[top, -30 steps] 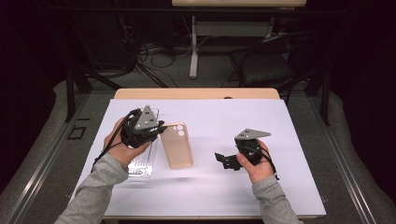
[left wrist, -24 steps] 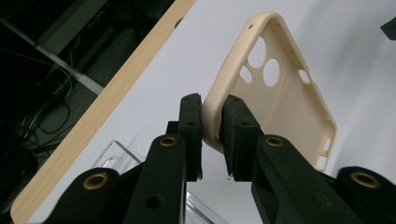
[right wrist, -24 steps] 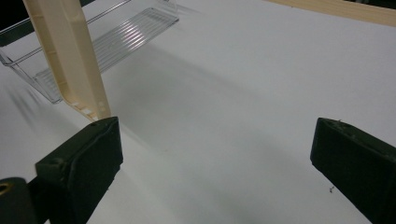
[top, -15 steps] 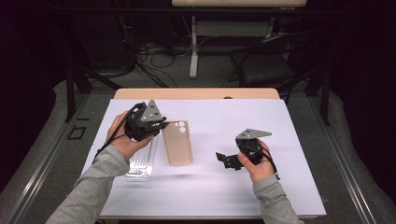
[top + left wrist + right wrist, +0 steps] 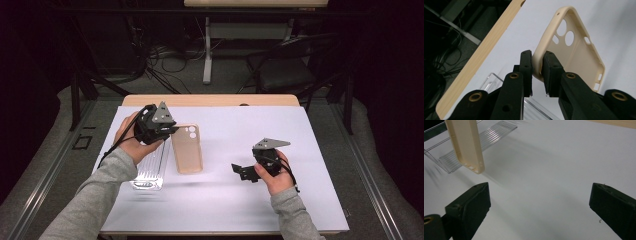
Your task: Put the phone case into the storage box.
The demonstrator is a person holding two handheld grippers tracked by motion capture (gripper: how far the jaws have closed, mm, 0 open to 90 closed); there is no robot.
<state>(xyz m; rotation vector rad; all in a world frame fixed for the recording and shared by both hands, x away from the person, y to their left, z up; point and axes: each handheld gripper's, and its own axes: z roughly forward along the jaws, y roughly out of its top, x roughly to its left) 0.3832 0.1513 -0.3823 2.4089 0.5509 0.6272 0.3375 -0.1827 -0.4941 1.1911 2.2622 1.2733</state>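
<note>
A beige phone case (image 5: 187, 148) hangs tilted just above the white table cover, its inside and camera holes facing up. My left gripper (image 5: 171, 131) is shut on one long side wall of the case near the camera end. In the left gripper view the two pads (image 5: 526, 65) pinch the rim of the case (image 5: 579, 57). My right gripper (image 5: 241, 171) rests low at the right of the table, open, with nothing between its jaws. In the right gripper view (image 5: 541, 205) the case (image 5: 466, 142) hangs at the upper left, clear of the cover.
A clear ribbed plastic tray (image 5: 150, 172) lies on the white cover (image 5: 310, 135) just left of the case, under my left forearm. The wooden table edge (image 5: 210, 100) runs along the far side. Beyond it are a dark floor, cables and a chair.
My left hand has carried the case a little toward the far side and slightly up. The right hand has stayed put.
</note>
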